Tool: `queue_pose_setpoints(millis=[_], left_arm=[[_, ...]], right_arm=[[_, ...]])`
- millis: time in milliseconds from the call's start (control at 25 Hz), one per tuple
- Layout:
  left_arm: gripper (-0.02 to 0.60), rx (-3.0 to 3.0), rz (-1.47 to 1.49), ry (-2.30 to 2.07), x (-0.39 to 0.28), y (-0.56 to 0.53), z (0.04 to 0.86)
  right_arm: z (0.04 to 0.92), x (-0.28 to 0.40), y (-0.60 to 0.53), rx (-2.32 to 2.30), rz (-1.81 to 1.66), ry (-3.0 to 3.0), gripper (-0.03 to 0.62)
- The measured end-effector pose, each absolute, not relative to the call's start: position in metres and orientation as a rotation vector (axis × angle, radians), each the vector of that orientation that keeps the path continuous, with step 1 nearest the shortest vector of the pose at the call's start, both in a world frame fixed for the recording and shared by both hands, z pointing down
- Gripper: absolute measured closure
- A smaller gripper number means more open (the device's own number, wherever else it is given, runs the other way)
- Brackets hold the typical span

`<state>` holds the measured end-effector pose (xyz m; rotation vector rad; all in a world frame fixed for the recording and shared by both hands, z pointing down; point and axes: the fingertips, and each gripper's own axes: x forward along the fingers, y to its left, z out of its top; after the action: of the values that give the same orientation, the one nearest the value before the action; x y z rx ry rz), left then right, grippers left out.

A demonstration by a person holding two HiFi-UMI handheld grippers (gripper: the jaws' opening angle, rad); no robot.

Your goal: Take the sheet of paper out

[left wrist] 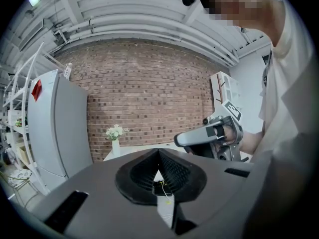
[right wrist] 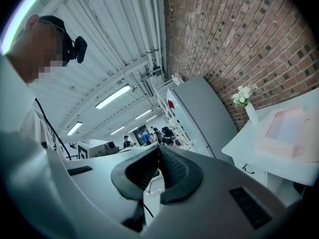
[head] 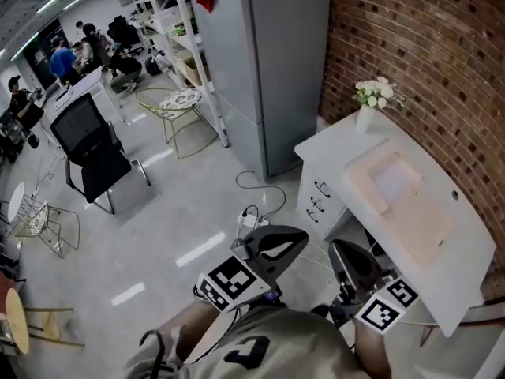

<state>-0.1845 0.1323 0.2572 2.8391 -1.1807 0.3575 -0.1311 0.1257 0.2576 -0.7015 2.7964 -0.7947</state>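
Observation:
A pale pink flat box (head: 394, 192) lies on the white desk (head: 465, 251) against the brick wall, and a lighter sheet-like panel (head: 393, 181) shows in its top. In the right gripper view the box (right wrist: 286, 131) sits at the right edge. My left gripper (head: 298, 237) and right gripper (head: 341, 249) hang side by side in front of the desk, short of its drawers. Both are shut with nothing between the pads (left wrist: 158, 152) (right wrist: 159, 148). The left gripper view shows the right gripper (left wrist: 209, 136) beside it, held in a hand.
A white vase of flowers (head: 367, 109) stands at the desk's far corner. A tall grey cabinet (head: 276, 61) is left of the desk. A cable and power strip (head: 251, 218) lie on the floor. A black office chair (head: 95, 152), wire chairs and people are further left.

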Motion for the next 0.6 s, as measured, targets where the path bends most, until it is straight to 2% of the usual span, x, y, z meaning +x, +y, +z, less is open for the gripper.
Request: queue_pose_setpoints(millis=[600], left_arm=[[0.568, 2.772, 0.358, -1.106, -0.083, 0.086, 0.263]], right_arm=[[0.268, -0.015, 0.089, -0.801, -0.964, 2.696, 0.571]])
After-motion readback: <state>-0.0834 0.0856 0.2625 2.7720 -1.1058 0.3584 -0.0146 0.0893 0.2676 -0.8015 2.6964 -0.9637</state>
